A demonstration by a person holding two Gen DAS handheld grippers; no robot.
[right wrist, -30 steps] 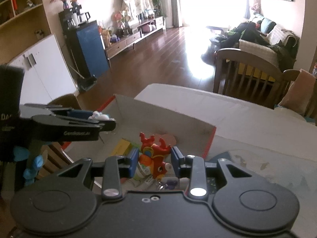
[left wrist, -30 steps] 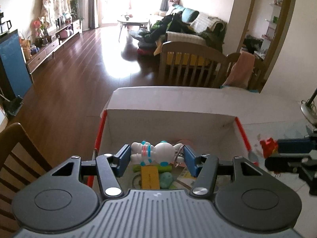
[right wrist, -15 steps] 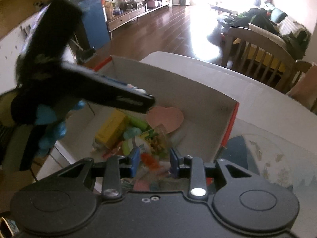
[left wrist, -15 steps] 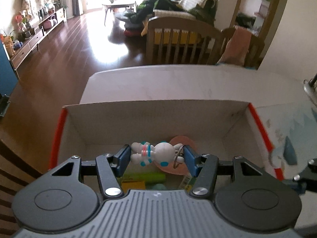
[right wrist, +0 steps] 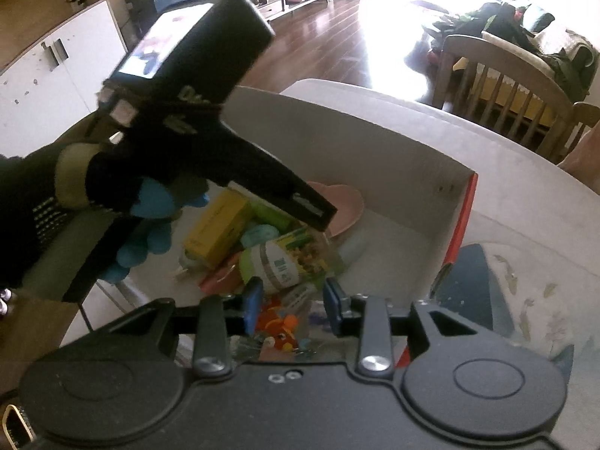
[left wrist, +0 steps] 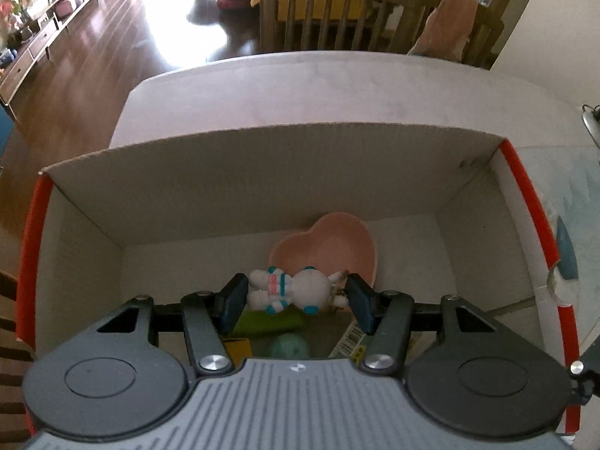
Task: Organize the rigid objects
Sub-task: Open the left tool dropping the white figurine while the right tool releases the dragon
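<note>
Both grippers pitched steeply down, left one loaded.

Left gripper [left wrist: 296, 296]: blue pads at 9 and 3 o'clock clamp a small white figure [left wrist: 290, 289] lying crosswise between them. In the right wrist view its black body enters from 10 o'clock, held by a dark-gloved hand [right wrist: 45, 202] with blue fingertips. Right gripper [right wrist: 290, 305]: jaws opening, pads [right wrist: 253, 305] not pressing on the orange toy [right wrist: 279, 328] seen between them.

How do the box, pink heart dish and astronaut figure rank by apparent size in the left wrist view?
1. Cardboard box, by far the largest.
2. Pink heart dish.
3. Astronaut figure, held in the left gripper; it sits nearer the camera, so the gap to the dish is unsure.
</note>
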